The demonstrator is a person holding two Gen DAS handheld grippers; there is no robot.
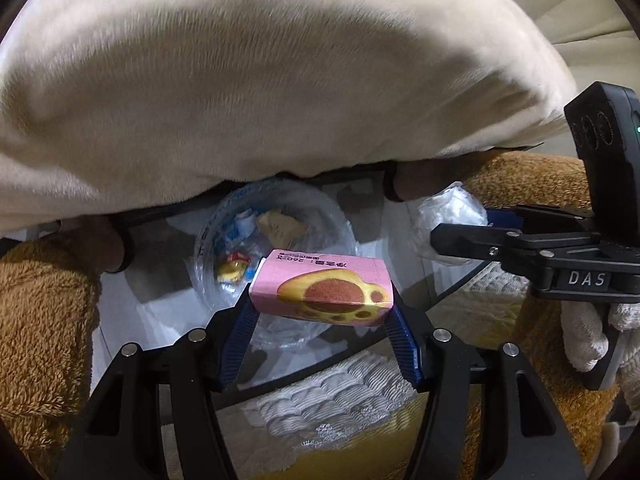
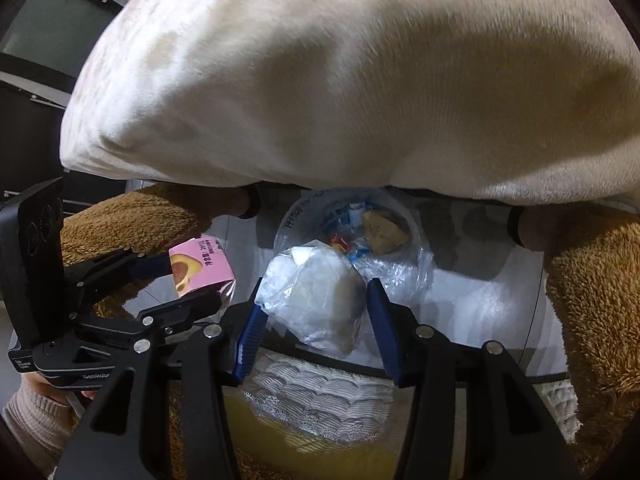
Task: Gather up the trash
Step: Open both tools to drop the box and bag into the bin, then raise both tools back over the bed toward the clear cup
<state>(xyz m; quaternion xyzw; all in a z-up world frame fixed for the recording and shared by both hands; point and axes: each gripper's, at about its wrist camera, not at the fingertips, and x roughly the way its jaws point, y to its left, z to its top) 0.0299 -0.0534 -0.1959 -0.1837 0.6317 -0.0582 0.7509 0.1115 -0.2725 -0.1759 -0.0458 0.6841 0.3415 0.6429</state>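
Observation:
My left gripper [image 1: 322, 300] is shut on a pink snack box [image 1: 320, 294] with a paw-shaped cake picture, held above a trash bin lined with a clear bag [image 1: 336, 224] that holds several wrappers. My right gripper [image 2: 316, 300] is shut on a crumpled clear plastic bag [image 2: 316, 296], held near the same bin [image 2: 420, 240]. The left gripper with the pink box [image 2: 200, 270] shows at the left of the right wrist view. The right gripper [image 1: 440, 240] with its plastic bag [image 1: 448, 208] shows at the right of the left wrist view.
A large cream cushion or blanket [image 1: 260, 80] hangs over the upper half of both views. Brown fluffy fabric [image 1: 40, 320] lies on both sides of the bin. A white and yellow knitted cloth [image 2: 320, 400] lies below the grippers.

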